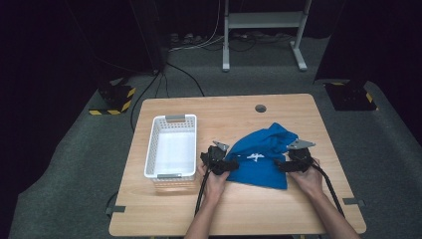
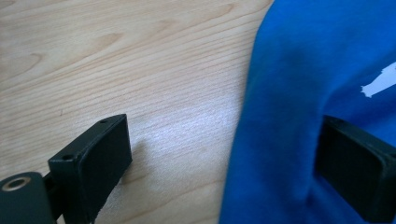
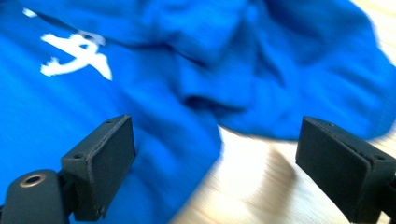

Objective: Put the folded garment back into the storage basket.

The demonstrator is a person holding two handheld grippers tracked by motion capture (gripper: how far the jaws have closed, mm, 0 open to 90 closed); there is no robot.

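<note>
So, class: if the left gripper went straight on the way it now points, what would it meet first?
Most likely the blue garment: the left gripper stands open with the cloth's edge already between its jaws, bare table beside it. Depth is hard to judge.

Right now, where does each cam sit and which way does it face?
High view: above the person's side, facing forward and down on the table; forearms, left gripper, right gripper.
Left gripper view: on that gripper, facing the blue garment edge; open jaws.
Right gripper view: on that gripper, facing crumpled cloth; open jaws.
Shared: the garment's white print.
</note>
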